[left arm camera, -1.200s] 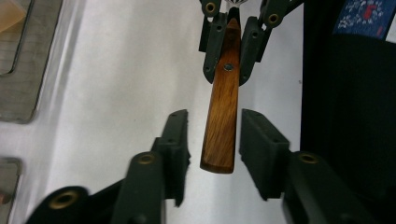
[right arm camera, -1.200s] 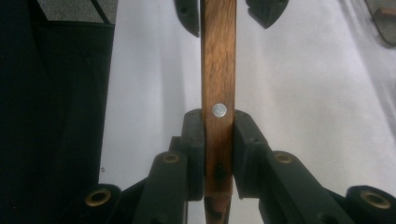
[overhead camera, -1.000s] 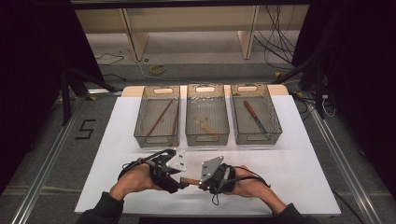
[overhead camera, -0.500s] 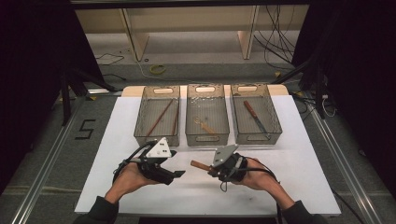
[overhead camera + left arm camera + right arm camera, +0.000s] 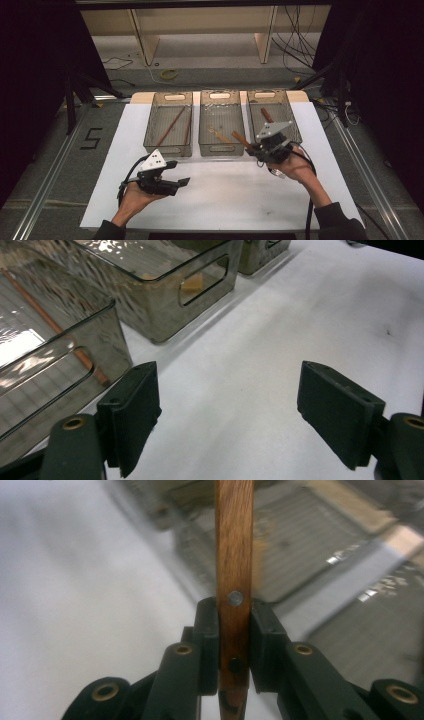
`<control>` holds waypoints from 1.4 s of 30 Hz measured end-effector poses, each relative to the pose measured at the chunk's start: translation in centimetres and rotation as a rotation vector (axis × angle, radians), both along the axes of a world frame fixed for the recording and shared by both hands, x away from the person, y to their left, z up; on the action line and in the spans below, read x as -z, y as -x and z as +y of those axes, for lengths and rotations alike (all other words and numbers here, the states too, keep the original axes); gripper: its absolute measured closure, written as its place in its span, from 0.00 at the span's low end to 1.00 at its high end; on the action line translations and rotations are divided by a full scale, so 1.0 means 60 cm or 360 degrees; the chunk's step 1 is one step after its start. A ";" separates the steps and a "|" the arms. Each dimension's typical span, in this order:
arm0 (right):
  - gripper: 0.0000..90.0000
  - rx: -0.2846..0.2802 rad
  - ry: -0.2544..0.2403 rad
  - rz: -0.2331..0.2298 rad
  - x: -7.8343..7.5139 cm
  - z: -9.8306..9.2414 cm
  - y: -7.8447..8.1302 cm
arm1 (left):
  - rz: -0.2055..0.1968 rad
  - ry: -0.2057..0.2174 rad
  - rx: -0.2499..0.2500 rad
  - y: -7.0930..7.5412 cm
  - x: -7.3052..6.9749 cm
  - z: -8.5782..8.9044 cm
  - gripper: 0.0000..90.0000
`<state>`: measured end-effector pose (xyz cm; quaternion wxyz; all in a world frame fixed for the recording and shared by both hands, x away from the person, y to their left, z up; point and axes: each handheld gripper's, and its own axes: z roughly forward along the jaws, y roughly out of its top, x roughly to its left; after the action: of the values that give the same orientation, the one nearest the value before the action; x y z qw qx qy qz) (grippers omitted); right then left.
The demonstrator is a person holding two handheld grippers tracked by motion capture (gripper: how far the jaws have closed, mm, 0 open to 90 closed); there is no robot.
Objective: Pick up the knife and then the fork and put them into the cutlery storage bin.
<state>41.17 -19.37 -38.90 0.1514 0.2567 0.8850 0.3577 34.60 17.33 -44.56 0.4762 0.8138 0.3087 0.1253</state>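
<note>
High view: we see the left gripper (image 5: 172,184) drawn back toward the near table edge, its jaws just opened and empty, while the right gripper (image 5: 257,149), clenched on a wooden-handled utensil (image 5: 241,139), has lifted from mid-table to the middle bin (image 5: 222,148). White table cover (image 5: 225,195) lies bare between the hands; three clear bins line its far edge, shelving and cables beyond.

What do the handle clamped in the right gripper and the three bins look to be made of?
Handle: apparently wood, brown with visible grain and a smooth, maybe varnished finish; a metal-looking rivet sits in it. Bins: likely clear smoky plastic, since the contents show through the rippled, glossy walls with moulded handle slots.
</note>
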 end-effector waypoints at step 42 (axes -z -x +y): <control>0.86 0.0696 0.0030 0.0059 -0.006 -0.059 -0.243 | -0.0038 0.0099 -0.0077 0.021 0.026 0.026 0.23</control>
<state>55.78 -22.90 -38.54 0.2113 0.4477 0.8142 0.3033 33.33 18.88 -46.13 0.5019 0.7893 0.3263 0.1367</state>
